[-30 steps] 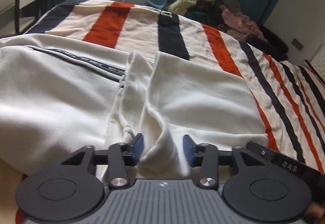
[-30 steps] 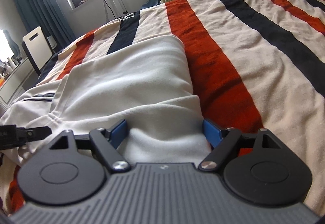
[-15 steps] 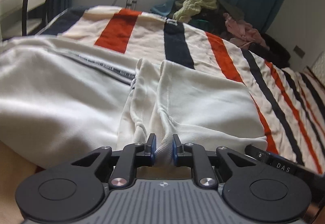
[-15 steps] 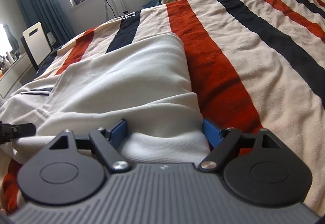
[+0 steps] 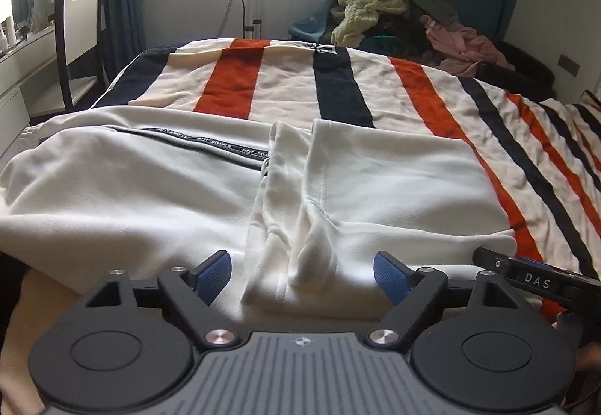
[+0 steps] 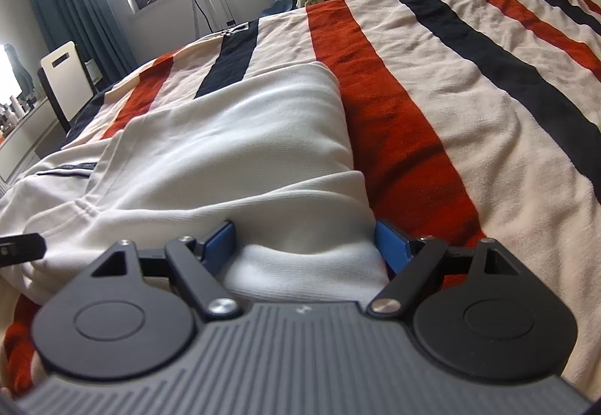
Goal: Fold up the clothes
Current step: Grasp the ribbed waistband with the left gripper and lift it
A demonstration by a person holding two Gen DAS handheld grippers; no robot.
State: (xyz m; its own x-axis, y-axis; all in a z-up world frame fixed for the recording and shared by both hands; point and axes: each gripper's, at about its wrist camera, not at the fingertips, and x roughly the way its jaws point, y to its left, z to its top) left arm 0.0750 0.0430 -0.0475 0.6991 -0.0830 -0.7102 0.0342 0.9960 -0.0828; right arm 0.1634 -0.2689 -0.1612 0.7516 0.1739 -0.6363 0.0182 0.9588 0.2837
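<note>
Left gripper [image 5: 302, 277], black two-finger tool with blue ribbed pads, seen in the left wrist view: jaws opening, pads well apart, with a bunched fold of the cream-white knitted garment [image 5: 157, 197] lying between them; neither pad presses on it. Garment spread flat across the near part of the bed, covering the striped bedspread [image 5: 375, 88] of cream, orange-red and navy bands. Left portion broad and smooth, crossed by a dark printed tape along a zipper line. Right portion folded over as a rectangular panel with a straight far edge; a narrow vertical pleat runs between the two portions down to the near hem. Tip of the right gripper [image 5: 533, 279] enters at the right edge, just beside the panel's near corner. Beyond the bed, a heap of unfolded clothes [image 5: 375, 7] against teal curtains.

Right wrist view: right gripper [image 6: 306, 242] spread wide, the near edge of the folded panel lying between its pads; contact with the pads cannot be told. Panel's right edge [image 6: 345, 137] runs straight along an orange-red stripe; surface shows shallow cross-wise creases and a ribbed weave.
</note>
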